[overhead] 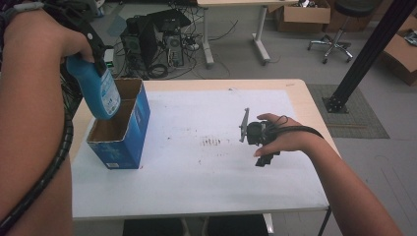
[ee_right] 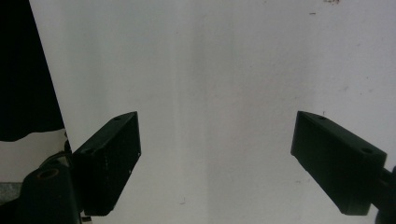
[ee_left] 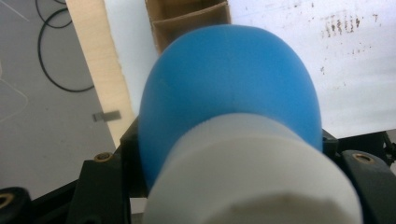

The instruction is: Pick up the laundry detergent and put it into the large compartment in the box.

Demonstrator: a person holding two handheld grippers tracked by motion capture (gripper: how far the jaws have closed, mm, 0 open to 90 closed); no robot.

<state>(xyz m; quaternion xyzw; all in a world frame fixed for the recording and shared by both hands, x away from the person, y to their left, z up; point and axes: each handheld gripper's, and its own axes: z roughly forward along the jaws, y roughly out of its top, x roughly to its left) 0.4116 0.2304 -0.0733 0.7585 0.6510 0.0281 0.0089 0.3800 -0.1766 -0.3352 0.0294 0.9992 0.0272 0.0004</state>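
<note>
The left gripper [overhead: 91, 54] clamps the blue bottle [overhead: 101, 91] above the box [overhead: 140, 118]; lower it upright into the near compartment; the right gripper [ee_right: 217, 158] idles wide at right.

Bottle [overhead: 101, 91] above box [overhead: 120, 142] at table's [overhead: 196, 196] left.

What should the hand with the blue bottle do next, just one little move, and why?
Probably lower it straight down. The left gripper is shut on the blue bottle near its white cap, and the bottle hangs bottom-first over the open box, above a cardboard compartment. The right gripper is open over the table, so it isn't in the way.
</note>
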